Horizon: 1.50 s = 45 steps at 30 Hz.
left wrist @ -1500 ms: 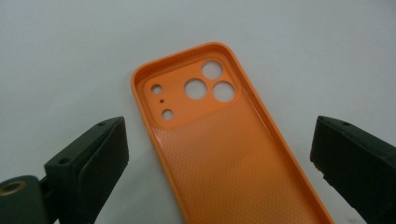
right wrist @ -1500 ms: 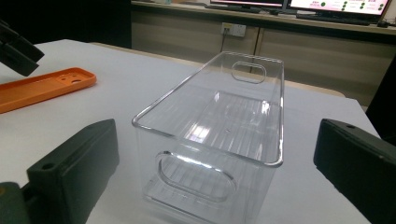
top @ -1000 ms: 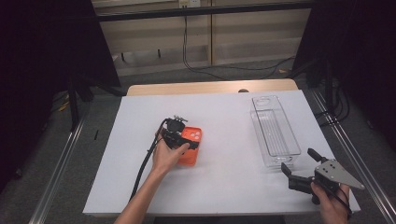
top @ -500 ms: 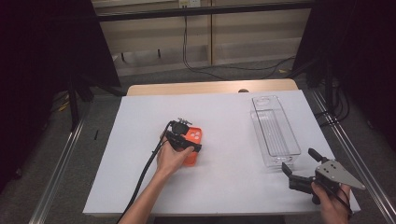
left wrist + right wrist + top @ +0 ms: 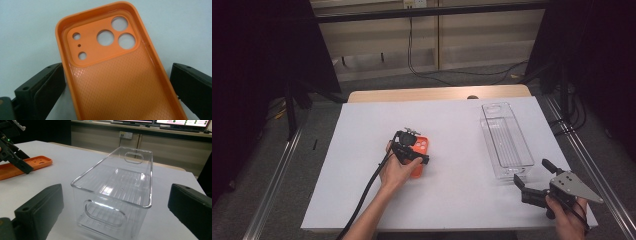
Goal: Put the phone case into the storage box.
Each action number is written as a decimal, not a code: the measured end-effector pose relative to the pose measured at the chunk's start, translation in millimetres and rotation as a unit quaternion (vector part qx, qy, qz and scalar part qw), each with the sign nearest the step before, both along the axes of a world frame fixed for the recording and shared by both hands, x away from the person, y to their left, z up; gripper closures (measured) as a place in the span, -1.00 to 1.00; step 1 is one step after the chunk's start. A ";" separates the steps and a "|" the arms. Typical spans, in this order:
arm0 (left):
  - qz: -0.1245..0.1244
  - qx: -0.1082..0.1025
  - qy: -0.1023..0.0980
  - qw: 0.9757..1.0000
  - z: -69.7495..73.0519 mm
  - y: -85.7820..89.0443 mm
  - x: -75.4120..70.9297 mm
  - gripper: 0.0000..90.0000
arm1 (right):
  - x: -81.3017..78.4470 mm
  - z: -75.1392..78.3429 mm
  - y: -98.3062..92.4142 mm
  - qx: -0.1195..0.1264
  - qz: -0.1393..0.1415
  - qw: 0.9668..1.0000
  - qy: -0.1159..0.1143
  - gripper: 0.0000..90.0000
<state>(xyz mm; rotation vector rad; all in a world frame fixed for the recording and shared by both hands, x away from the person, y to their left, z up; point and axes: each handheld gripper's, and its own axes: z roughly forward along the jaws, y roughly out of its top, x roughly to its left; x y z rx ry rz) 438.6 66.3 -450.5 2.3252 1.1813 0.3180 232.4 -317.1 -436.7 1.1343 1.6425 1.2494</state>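
An orange phone case (image 5: pixel 421 146) lies open side up on the white table (image 5: pixel 462 200), its camera holes (image 5: pixel 117 32) at the far end. My left gripper (image 5: pixel 412 152) points down over it. In the left gripper view the case (image 5: pixel 120 82) sits between the jaws of that gripper (image 5: pixel 117 67), which have just been opening; a gap shows at the right pad (image 5: pixel 190 85). My right gripper (image 5: pixel 532 172) is held open at the table's front right, and in its own view this gripper (image 5: pixel 117 187) faces the near end of a clear plastic bin (image 5: pixel 115 185).
The clear bin (image 5: pixel 506 142) stands lengthwise along the right side of the table. A black cable (image 5: pixel 367 195) trails from the left gripper toward the front edge. In the right gripper view the orange case (image 5: pixel 37 161) and the left gripper (image 5: pixel 12 155) show at far left.
The left gripper's jaws have spread apart around the orange case, which now lies on the table. The right gripper has stayed where it was.
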 end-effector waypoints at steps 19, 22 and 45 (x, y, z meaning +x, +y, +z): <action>-0.005 0.008 0.021 1.000 6.1 1.0 3.1 -0.80 | 0.2 -0.6 0.3 -0.002 -0.001 1.000 0.002 -1.00; -0.008 0.012 0.024 1.000 7.7 1.3 3.6 -0.79 | 0.6 -0.9 1.1 -0.004 0.000 1.000 0.004 -1.00; -0.023 -0.019 0.006 1.000 17.0 3.4 -5.5 -0.69 | -0.3 -0.5 0.6 -0.003 0.000 1.000 0.001 -1.00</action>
